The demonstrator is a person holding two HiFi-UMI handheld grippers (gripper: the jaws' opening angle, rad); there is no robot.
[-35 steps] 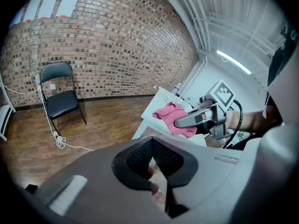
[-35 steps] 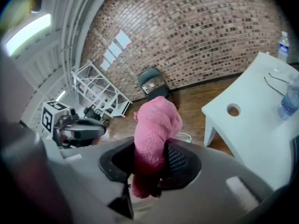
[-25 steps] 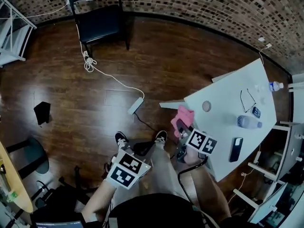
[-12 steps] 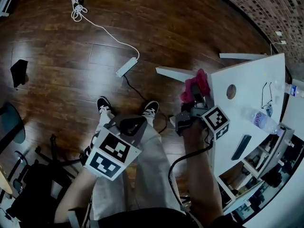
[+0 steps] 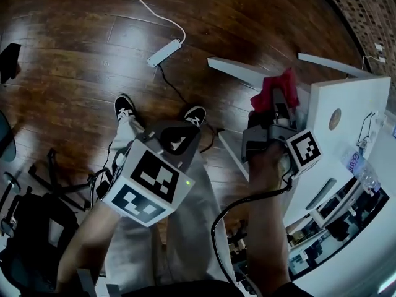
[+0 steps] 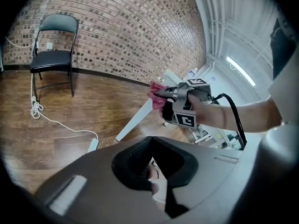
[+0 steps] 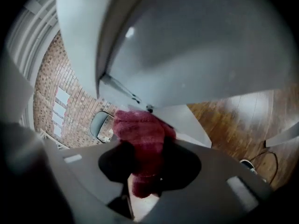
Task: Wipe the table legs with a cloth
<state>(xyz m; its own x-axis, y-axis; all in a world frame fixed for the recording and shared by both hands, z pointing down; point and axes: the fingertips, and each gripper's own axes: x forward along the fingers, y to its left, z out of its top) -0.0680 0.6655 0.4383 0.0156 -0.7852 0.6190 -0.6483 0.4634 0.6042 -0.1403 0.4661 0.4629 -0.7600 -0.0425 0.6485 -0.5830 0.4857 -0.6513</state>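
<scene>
**Operator:** Locate the cloth and state the grip.

**Technician:** The dark-red fuzzy cloth (image 7: 140, 129) is clamped in the right gripper (image 7: 147, 169). Its jaws stand wide, with the pads pressing on the wad and the free end projecting forward.

**Operator:** Which way is the leg?

**Technician:** Straight ahead. The white slanted table leg (image 5: 238, 73) meets the underside of the white surface (image 5: 352, 104) just beyond the cloth; contact cannot be confirmed. Its long axis runs from that joint down and outward to the wooden floor (image 5: 74, 54), so a stroke would likely follow that line.

**Operator:** The other hand?

**Technician:** The left gripper (image 6: 152, 167) hovers over the pale trousers (image 5: 185, 228) with its jaws apart and empty. It is well apart from the leg — the right is nearer.

**Operator:** Containers?

**Technician:** One clear plastic bottle (image 5: 357, 164) lies on the surface — contents unreadable.
</scene>
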